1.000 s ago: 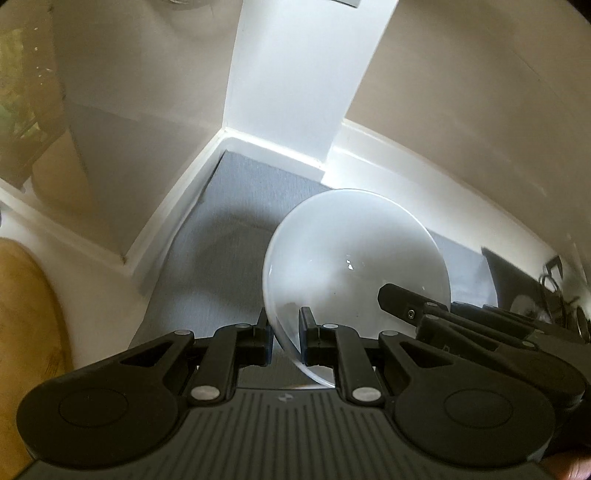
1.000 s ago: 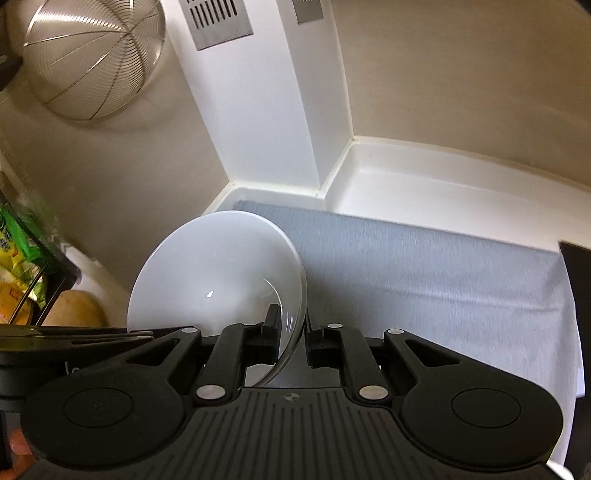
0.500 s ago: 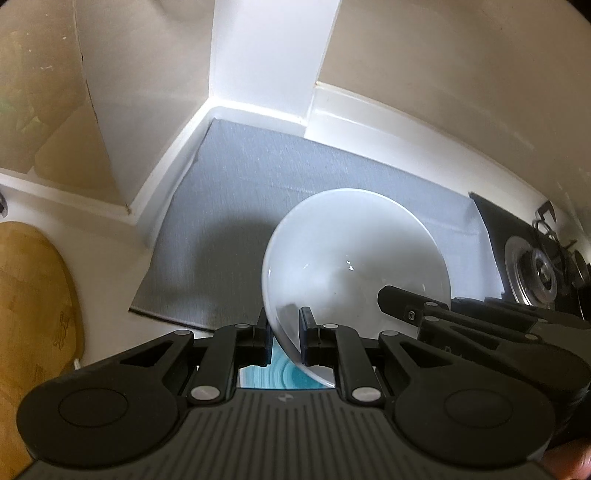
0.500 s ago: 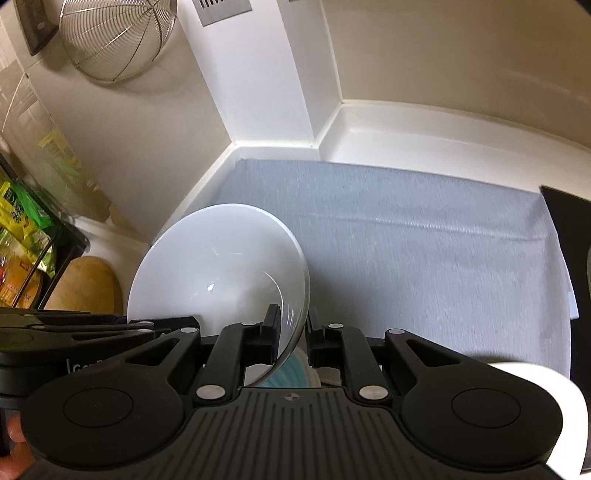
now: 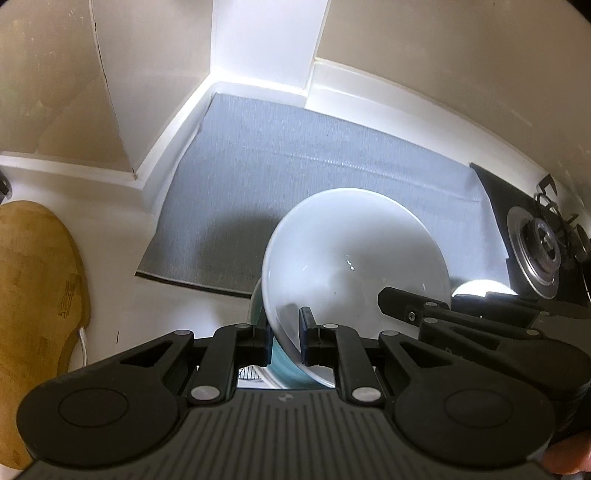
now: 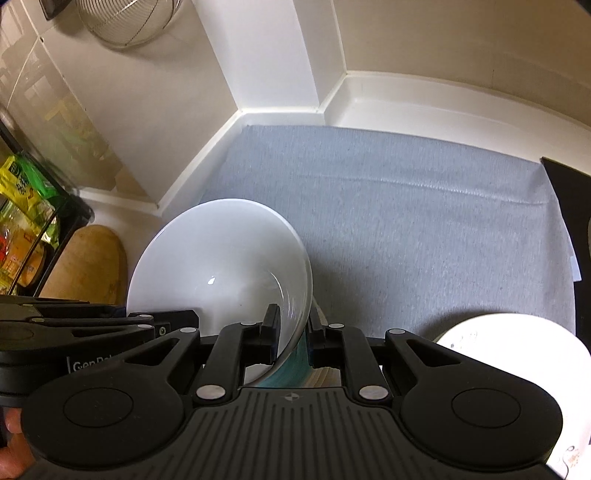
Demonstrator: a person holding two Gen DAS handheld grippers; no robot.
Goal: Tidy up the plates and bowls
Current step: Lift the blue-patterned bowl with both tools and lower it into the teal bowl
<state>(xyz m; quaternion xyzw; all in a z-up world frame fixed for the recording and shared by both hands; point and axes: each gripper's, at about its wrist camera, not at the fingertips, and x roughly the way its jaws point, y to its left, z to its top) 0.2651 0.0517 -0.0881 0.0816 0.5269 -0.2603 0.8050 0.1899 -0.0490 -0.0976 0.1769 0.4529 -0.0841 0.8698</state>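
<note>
**Both grippers hold one white bowl above the counter**

While the white bowl [image 5: 354,254] hangs tilted over the near edge of the grey mat [image 5: 314,173], each gripper pinches its rim from an opposite side. Seen from the left wrist, the left gripper [image 5: 282,334] has its fingers closed on the bowl's near-left rim, one finger inside and one outside the wall. Seen from the right wrist, the right gripper [image 6: 291,332] is closed the same way on the bowl's near-right rim [image 6: 295,280], its open side facing left.

Under the bowl, just behind the fingers, a teal plate [image 5: 284,365] shows in part; whether bowl and plate touch cannot be told. A second white bowl [image 6: 517,339] sits at the near right, by the mat's right end. To the far right lies a black stove top with a burner [image 5: 541,254]. A wooden cutting board [image 5: 37,280] rests on the white counter at the left, and a wire strainer [image 6: 125,22] hangs on the far wall.
</note>
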